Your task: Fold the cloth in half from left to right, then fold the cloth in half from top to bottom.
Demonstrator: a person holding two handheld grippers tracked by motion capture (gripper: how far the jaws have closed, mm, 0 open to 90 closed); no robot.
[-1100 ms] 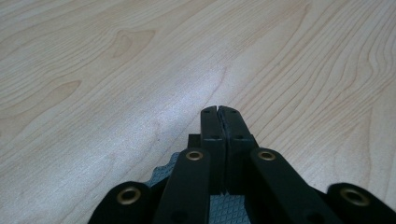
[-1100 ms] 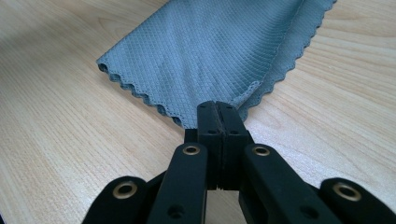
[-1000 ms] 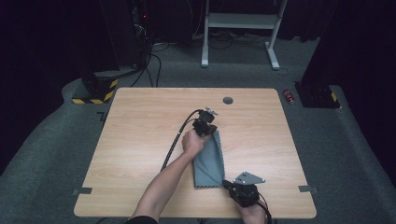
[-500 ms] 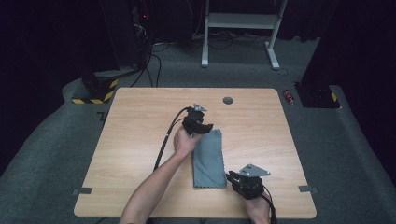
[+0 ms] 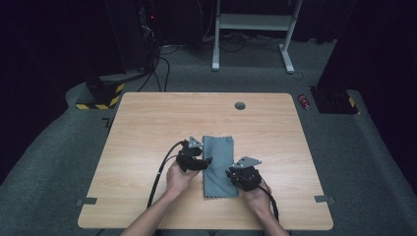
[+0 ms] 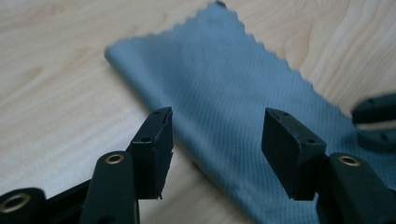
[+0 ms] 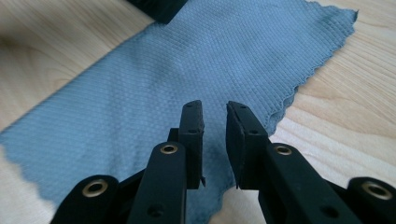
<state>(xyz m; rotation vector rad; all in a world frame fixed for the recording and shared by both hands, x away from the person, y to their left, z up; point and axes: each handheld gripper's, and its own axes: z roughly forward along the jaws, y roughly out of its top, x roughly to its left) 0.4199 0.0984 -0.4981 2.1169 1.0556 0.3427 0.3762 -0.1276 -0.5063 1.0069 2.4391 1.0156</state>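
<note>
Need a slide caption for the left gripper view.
Left gripper, jaws open, poised above the folded grey cloth on the wooden table.

A dim lab — lone wooden table (image 5: 147, 132), floor cables (image 5: 162, 64), hazard-striped base (image 5: 105, 96).

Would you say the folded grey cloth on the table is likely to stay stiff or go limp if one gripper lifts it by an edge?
Probably limp: the grey cloth lies flat in thin folded layers. It looks light, with a fine weave, so it should drape and may unfold. Pushed, it would likely bunch rather than slide.

My two black grippers (image 5: 208, 161) (image 5: 229, 173) carry grey triangular top plates, brass-ringed rivets behind each pad, and black trailing cables.
</note>
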